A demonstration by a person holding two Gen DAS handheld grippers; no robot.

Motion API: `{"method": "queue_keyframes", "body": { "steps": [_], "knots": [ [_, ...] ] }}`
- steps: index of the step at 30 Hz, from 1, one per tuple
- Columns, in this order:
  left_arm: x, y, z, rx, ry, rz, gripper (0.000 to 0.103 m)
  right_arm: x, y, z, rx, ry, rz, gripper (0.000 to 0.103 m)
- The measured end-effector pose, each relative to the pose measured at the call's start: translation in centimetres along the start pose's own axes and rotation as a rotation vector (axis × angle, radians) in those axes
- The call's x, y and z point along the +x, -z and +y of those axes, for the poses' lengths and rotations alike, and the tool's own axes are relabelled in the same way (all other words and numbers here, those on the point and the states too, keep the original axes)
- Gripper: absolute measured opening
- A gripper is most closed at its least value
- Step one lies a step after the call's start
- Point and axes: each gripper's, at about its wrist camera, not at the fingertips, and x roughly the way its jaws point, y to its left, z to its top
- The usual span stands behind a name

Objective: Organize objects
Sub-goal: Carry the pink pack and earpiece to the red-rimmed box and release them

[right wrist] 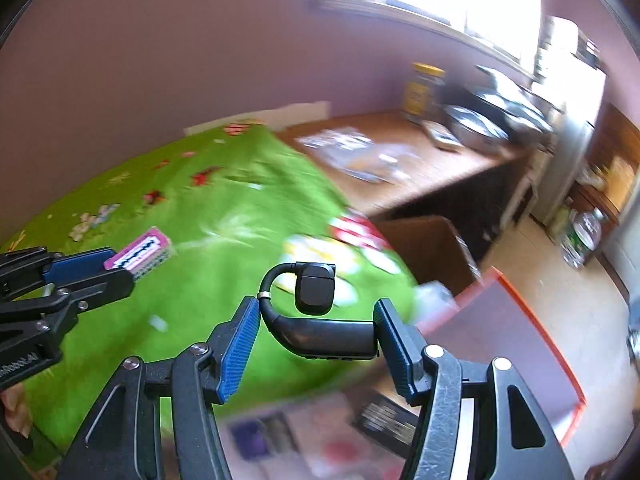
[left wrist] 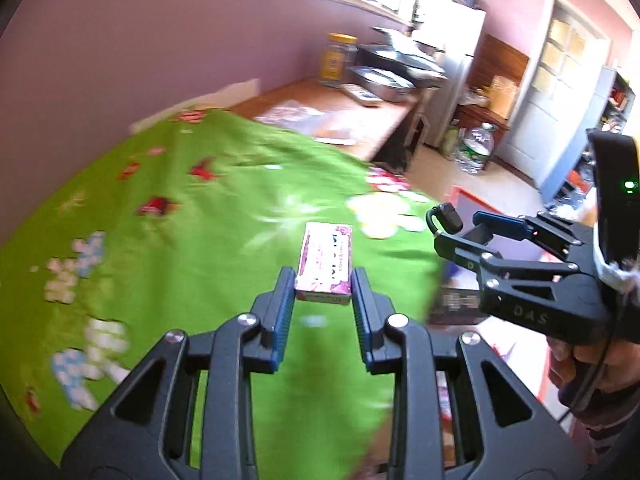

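Above a green patterned cloth (left wrist: 192, 240), the left tongs (left wrist: 323, 286) grip a small pink box (left wrist: 326, 262) while the right tongs (right wrist: 318, 334) clamp a black earpiece (right wrist: 320, 320), both lifted clear, seemingly for carrying toward an orange-rimmed bin (right wrist: 560, 360).

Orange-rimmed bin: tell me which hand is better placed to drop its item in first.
Probably right. The right gripper, shut on the black earpiece, hangs nearer the orange-rimmed bin. The left gripper holds the pink box over the green cloth.
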Motion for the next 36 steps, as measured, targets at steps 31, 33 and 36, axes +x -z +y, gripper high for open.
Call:
{"method": "queue_keyframes", "body": {
  "steps": [31, 33, 36],
  "knots": [
    [6.8, 5.6, -14.3, 0.074, -0.014, 0.198, 0.098, -2.8, 11.3, -14.2, 0.232, 0.227, 0.054, 0.078],
    [6.6, 5.7, -14.5, 0.08, -0.031, 0.191, 0.1, -3.1, 11.3, -14.2, 0.227, 0.232, 0.056, 0.078],
    [6.6, 5.8, -14.9, 0.079, -0.057, 0.192, 0.103, -3.5, 11.4, -14.5, 0.231, 0.244, 0.055, 0.078]
  ]
}}
